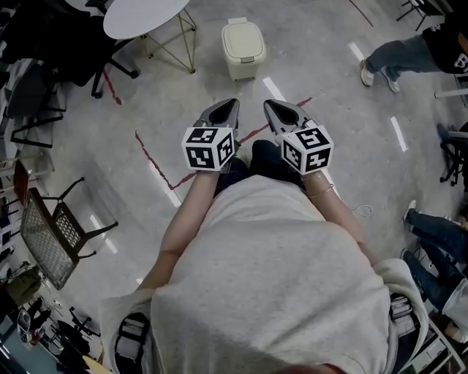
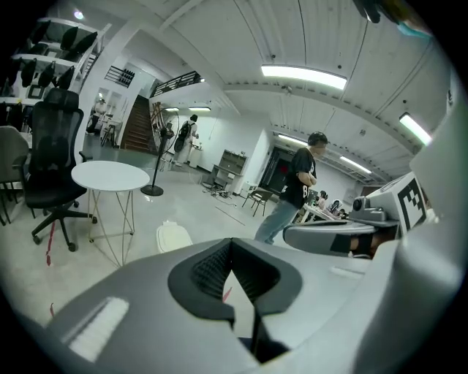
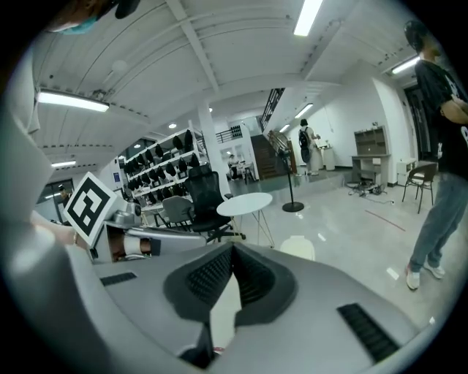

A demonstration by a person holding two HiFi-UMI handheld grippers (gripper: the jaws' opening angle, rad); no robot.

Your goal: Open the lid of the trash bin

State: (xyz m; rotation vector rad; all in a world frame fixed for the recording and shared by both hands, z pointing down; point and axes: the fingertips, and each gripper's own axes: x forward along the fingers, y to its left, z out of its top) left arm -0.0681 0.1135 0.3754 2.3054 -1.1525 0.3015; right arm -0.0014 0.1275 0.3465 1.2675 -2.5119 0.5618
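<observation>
The trash bin (image 1: 243, 47) sits on the floor with its cream lid down, well ahead of both pairs of jaws and touched by neither. From above, it lies beyond the gap between the two grippers. In the left gripper view the trash bin (image 2: 174, 235) shows just left of the jaw tips, and in the right gripper view the trash bin (image 3: 296, 247) shows just right of them.

The left gripper (image 1: 223, 109) and the right gripper (image 1: 278, 109) are held side by side in front of the person's body, pointing forward. The left gripper (image 2: 231, 245) has its jaws pressed together at the tips with nothing between them. The right gripper (image 3: 232, 248) is the same, tips meeting on nothing.

Beyond the left jaws and off to their left stands a round white table (image 1: 146, 14), with a black office chair (image 2: 55, 146) further left. A red tape line (image 1: 153, 157) runs across the floor beneath the grippers. A person in a dark top (image 2: 296, 190) stands far beyond the right jaws.
</observation>
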